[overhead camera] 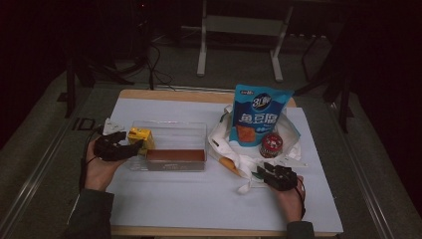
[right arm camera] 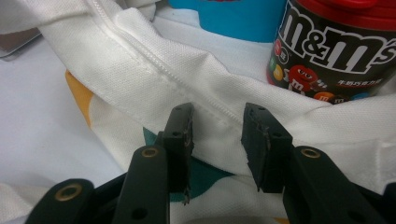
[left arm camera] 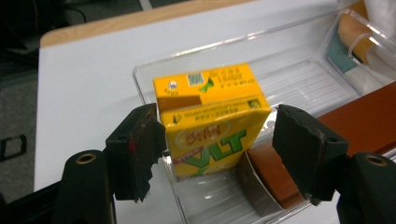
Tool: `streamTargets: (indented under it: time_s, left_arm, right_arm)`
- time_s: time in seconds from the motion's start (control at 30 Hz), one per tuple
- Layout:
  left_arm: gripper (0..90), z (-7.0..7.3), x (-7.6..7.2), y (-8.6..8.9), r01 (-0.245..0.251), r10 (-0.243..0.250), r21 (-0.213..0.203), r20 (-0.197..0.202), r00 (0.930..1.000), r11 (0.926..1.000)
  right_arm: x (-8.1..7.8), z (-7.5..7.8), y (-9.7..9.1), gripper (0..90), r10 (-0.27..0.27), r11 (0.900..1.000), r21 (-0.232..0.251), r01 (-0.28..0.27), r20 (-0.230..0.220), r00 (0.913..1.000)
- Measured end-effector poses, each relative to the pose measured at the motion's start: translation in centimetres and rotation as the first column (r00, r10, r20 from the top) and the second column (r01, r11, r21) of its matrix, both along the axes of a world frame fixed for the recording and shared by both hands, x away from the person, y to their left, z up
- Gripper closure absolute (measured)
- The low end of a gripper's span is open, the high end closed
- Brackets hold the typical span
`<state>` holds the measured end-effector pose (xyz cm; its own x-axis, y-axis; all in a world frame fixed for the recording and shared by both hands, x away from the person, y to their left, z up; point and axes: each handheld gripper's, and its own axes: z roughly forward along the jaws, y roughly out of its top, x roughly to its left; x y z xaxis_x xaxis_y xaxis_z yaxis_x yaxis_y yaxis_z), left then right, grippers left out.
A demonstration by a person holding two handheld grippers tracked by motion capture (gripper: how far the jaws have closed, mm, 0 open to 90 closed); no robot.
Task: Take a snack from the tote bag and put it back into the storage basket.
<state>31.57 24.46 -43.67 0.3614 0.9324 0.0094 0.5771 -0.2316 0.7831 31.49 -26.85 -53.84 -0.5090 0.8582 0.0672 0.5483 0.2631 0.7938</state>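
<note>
Left gripper straddles yellow carton inside clear bin.

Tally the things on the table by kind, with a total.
Clear plastic bin: 1
Yellow drink carton: 1
Brown flat box: 1
White cloth bag: 1
Blue snack pouch: 1
Red-lidded candy jar: 1
Total: 6
</note>
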Motion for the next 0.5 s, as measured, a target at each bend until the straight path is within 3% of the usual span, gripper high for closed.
streamTargets:
  time_s: [0.5]
  left_arm:
    - [31.0,1.1,-0.2,-1.9,0.096,-0.095,-0.019,0.035,0.9949,0.9952]
  right_arm:
    - [0.0,0.0,0.0,63.2,0.0,1.0,-0.001,0.0,0.001,1.0]
